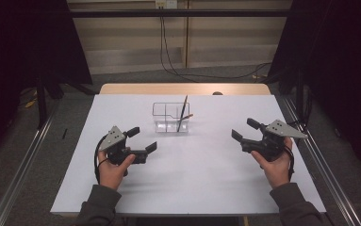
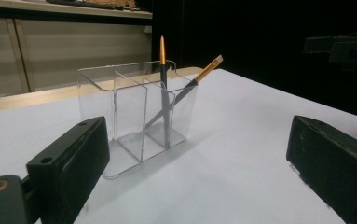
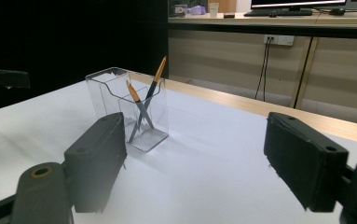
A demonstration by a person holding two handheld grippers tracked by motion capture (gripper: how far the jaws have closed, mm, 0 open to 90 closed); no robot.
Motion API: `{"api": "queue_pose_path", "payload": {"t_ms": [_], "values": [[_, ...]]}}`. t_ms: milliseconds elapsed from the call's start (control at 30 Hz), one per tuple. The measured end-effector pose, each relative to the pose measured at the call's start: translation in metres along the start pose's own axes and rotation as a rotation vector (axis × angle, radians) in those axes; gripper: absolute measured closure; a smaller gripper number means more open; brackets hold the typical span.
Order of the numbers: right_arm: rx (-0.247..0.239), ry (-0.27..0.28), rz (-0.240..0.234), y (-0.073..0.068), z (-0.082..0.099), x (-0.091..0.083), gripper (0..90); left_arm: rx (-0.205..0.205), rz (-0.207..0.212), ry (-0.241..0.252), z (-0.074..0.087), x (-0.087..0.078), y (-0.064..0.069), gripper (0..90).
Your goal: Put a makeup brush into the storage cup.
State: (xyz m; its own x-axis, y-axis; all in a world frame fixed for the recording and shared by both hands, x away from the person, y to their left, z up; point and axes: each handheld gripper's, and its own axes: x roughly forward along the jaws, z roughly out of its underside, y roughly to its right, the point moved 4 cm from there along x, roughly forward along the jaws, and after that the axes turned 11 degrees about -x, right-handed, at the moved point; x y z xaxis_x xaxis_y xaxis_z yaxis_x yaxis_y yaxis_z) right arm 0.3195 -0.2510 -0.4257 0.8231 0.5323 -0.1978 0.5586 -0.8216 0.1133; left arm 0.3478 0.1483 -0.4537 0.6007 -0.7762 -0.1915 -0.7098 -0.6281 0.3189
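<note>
Two tools, left and right, spread empty near unlabelled organizer.

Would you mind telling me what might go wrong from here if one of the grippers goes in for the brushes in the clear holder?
1. The clear holder looks light and stands free on the table; a nudge from the open left gripper or right gripper may well tip or slide it.
2. The two brushes cross inside one compartment, so pulling one out could drag the other along.
3. The holder's see-through walls are hard to judge, so a jaw could strike the rim.
</note>
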Motion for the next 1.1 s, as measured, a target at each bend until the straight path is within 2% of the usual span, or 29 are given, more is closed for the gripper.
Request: {"api": "queue_pose_path", "payload": {"t_ms": [67, 100, 367, 500, 633, 800, 1100], "values": [[-0.001, 0.005, -0.002, 0.0, 0.0, -0.002, 21.0, -0.011, 0.02, 0.01, -0.001, 0.0, 0.001, 5.6], [-0.003, 0.008, -0.002, 0.0, 0.0, -0.003, 21.0, -0.01, 0.008, 0.004, -0.001, -0.001, 0.0, 5.6], [-0.002, 0.011, -0.005, -0.001, 0.0, -0.004, 21.0, -0.005, -0.003, 0.006, 0.0, -0.002, -0.001, 5.6], [-0.02, 0.014, -0.02, -0.003, -0.001, -0.004, 21.0, -0.017, 0.004, 0.01, 0.0, -0.003, -0.001, 5.6], [-0.031, 0.016, -0.031, -0.005, -0.001, -0.006, 21.0, -0.004, 0.002, 0.005, -0.001, -0.004, -0.002, 5.6], [-0.019, 0.029, -0.025, -0.005, -0.004, -0.01, 21.0, -0.016, 0.002, 0.012, 0.0, -0.005, -0.002, 5.6], [-0.02, 0.033, -0.021, -0.003, -0.005, -0.011, 20.8, -0.007, -0.001, 0.001, 0.001, -0.005, -0.002, 5.7]]}}
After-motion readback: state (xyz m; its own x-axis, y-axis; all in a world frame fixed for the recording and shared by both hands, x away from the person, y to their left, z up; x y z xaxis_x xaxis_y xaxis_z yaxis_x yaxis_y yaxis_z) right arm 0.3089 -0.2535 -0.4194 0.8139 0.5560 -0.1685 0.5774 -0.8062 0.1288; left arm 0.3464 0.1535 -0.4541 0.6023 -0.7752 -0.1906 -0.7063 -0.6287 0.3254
